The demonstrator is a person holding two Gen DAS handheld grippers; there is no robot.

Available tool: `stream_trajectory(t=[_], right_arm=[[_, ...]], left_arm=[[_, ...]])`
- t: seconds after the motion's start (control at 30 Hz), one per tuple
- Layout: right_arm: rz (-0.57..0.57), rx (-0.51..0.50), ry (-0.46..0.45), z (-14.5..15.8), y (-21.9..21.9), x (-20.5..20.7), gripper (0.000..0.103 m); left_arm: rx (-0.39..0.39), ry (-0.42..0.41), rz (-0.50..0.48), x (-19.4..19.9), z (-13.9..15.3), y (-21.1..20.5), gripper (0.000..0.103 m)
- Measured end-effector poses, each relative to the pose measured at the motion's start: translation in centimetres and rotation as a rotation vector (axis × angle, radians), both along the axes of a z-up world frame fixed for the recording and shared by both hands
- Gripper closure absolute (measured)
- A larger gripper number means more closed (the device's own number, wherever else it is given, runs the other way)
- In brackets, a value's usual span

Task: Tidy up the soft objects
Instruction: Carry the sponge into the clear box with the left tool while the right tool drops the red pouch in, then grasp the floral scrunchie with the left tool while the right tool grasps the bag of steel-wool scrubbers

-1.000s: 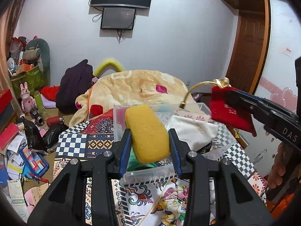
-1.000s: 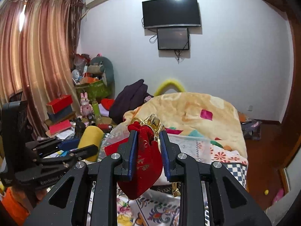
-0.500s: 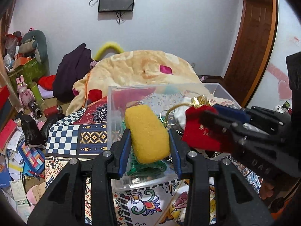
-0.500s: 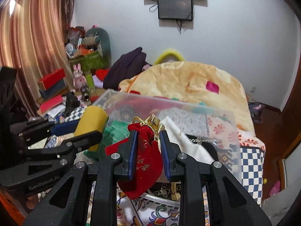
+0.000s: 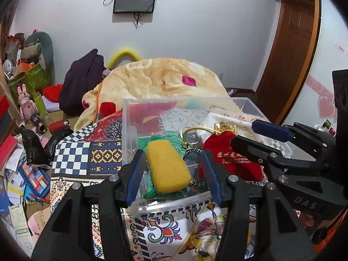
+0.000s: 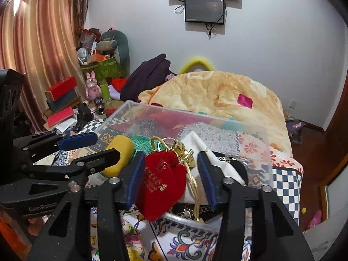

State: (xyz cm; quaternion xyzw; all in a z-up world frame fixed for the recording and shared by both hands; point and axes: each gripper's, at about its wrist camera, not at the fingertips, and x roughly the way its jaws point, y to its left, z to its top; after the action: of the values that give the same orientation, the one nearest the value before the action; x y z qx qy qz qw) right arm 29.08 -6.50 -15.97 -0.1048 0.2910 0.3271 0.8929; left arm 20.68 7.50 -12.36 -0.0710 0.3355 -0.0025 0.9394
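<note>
A clear plastic box (image 5: 130,117) stands on the patterned bedspread. My left gripper (image 5: 173,174) is open over its near left part; the yellow sponge (image 5: 167,167) lies between the spread fingers on a green mesh item (image 5: 171,138). My right gripper (image 6: 170,180) is open too, and the red velvet pouch (image 6: 162,182) with gold cord lies between its fingers over the box's near wall. The pouch also shows in the left wrist view (image 5: 230,161). A white cloth (image 6: 208,150) lies in the box behind it.
A beige blanket (image 5: 161,80) is heaped behind the box. A dark garment (image 5: 80,87) lies at the back left. Boxes, toys and papers crowd the floor at left (image 5: 26,130). A wooden door (image 5: 289,54) stands at right.
Both grippers lowered toward the box and opened. The sponge and the red pouch, clamped before, now lie loose between the spread fingers.
</note>
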Motion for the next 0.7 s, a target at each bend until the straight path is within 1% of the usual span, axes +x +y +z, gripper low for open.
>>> stream_trajectory(t=[0.07, 0.17, 0.23, 0.3, 0.43, 0.5, 0.7], right_arm=[[-0.005, 0.017, -0.012, 0.5, -0.5, -0.3, 0.046], [-0.009, 0.052, -0.019, 1.3, -1.6, -0.9, 0.045], [-0.013, 0.072, -0.028, 1.8, -2.3, -1.3, 0.041], [-0.021, 0.089, -0.048, 2.4, -3.2, -1.9, 0.034], [-0.030, 0.110, -0.082, 3.2, -4.7, -3.3, 0.030], [-0.032, 0.112, -0.093, 3.3, -5.4, -4.1, 0.024], [-0.034, 0.071, -0.114, 2.3, -6.6, -6.1, 0.021]], left_arm=[[-0.006, -0.015, -0.004, -0.6, 0.6, 0.0, 0.049], [-0.013, -0.040, -0.010, -1.6, 1.6, 0.0, 0.049], [-0.011, -0.056, -0.014, -2.4, 2.3, 0.0, 0.048], [-0.006, -0.076, -0.016, -3.4, 3.0, -0.2, 0.043], [0.006, -0.112, -0.026, -5.4, 4.1, -0.7, 0.038], [0.007, -0.124, -0.036, -6.5, 4.4, -1.0, 0.037], [0.012, -0.114, -0.067, -8.6, 4.2, -2.2, 0.036]])
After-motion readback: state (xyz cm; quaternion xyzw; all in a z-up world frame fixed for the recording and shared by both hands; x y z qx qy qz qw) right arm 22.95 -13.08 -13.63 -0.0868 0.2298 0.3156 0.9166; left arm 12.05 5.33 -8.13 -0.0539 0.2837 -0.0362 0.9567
